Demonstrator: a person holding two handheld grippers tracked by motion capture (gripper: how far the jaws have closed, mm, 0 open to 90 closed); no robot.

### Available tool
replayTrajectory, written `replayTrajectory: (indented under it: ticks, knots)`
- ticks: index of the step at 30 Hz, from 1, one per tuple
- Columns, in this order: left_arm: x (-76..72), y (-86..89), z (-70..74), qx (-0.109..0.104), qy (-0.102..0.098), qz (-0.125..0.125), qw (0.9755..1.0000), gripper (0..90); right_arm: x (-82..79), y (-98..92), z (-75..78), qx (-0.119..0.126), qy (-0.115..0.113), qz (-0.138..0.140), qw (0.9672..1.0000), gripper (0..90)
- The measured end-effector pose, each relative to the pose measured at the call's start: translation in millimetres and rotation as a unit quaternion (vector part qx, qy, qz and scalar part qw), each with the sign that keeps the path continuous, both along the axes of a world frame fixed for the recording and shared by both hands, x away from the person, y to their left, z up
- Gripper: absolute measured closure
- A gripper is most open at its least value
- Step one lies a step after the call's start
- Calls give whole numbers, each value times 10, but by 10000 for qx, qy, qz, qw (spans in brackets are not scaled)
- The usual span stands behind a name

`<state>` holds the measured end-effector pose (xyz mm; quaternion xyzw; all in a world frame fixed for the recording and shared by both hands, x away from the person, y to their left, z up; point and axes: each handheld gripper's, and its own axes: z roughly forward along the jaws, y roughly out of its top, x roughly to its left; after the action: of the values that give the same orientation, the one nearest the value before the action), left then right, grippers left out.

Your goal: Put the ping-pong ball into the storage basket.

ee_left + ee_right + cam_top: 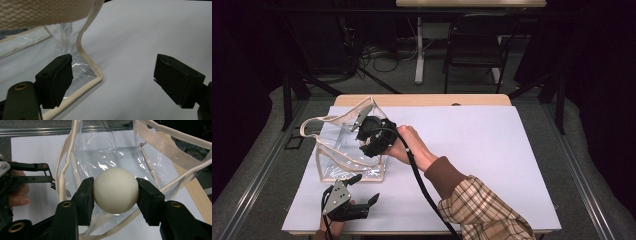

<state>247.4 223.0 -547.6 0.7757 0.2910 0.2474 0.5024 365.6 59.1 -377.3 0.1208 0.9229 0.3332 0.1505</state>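
A clear plastic tote bag [346, 150] with cream webbing trim and handles stands on the white table [482, 150] at the left. My right gripper [115, 193] is shut on a cream white ball [115, 190], held over the bag's open mouth [110, 155]; from above the same gripper [373, 136] sits at the bag's right rim. My left gripper [362, 189] rests open near the table's front edge, just in front of the bag. In the left gripper view, its jaws [112, 80] stand wide apart with bare table between them, beside the bag's lower corner [96, 76].
The person's right forearm [472, 200] in a plaid sleeve crosses the table's front right, a black cable [419, 182] trailing along it. A chair [474, 42] and a desk leg [419, 50] stand on the floor beyond the far edge.
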Motion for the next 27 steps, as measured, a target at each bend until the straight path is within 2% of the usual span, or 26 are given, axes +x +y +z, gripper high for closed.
replayTrajectory:
  ticks: [11,15,18,24,27]
  knots:
    - [-8,0,5,-1,-12,15,10000,159,0,25,-45,-155,83,-10,9998,501]
    - [-8,3,6,7,-23,6,10000,159,8,18,-52,-156,107,-52,9998,435]
    - [-9,5,8,13,-26,-4,10000,159,-4,-15,-26,17,7,-60,10000,399]
    - [-11,0,5,6,2,-24,10000,159,21,-135,14,239,132,-155,9995,282]
    - [-11,-3,6,8,-5,-21,10000,159,26,-220,24,354,154,-156,9991,257]
